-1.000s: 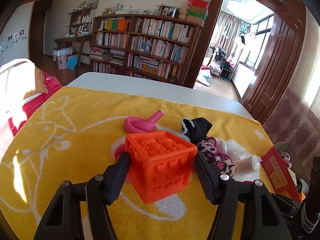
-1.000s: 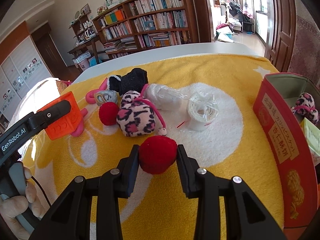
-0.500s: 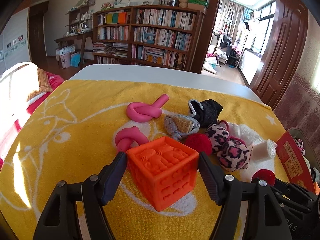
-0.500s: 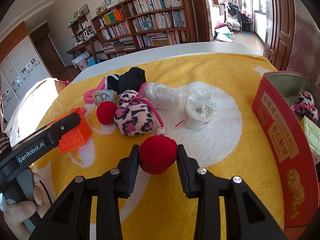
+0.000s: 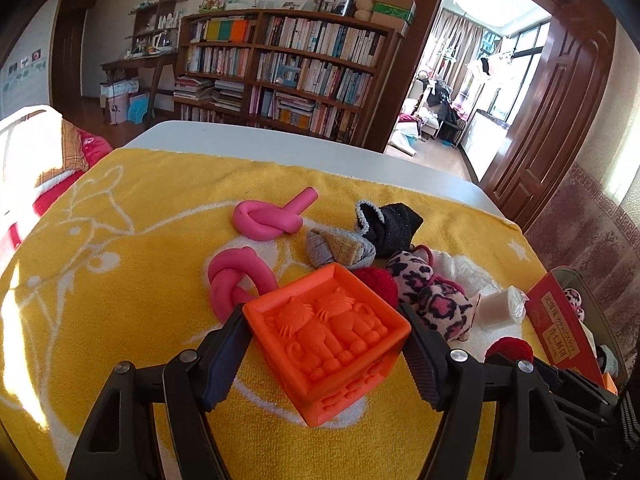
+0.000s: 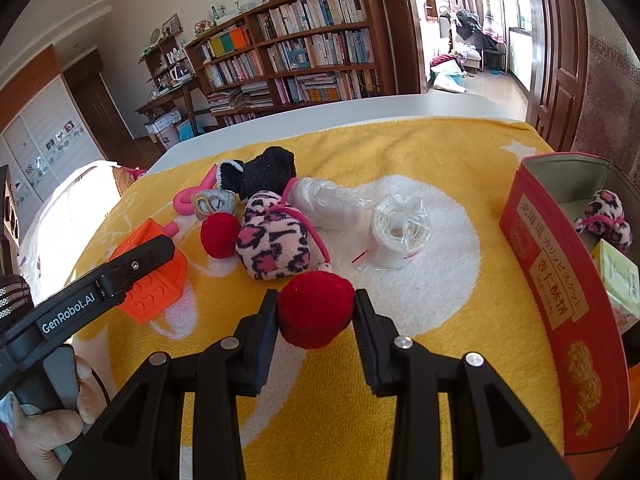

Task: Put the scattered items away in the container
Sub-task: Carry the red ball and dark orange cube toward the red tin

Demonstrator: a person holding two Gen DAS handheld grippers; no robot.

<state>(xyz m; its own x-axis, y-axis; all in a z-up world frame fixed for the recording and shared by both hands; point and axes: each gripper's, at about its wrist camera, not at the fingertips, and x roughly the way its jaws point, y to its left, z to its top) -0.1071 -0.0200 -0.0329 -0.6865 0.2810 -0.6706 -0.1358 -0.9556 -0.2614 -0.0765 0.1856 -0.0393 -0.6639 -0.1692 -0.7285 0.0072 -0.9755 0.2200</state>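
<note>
You are looking past the white tabletop (image 5: 280,142) at a wooden bookshelf (image 5: 288,76) lining the far wall, while an open wooden door (image 5: 560,128) is showing a sunlit room (image 5: 460,92) beyond.

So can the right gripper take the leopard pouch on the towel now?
Probably not yet: the right gripper is shut on a red pompom. The leopard pouch lies just ahead with nothing between; the pompom must go into the red box first.
</note>
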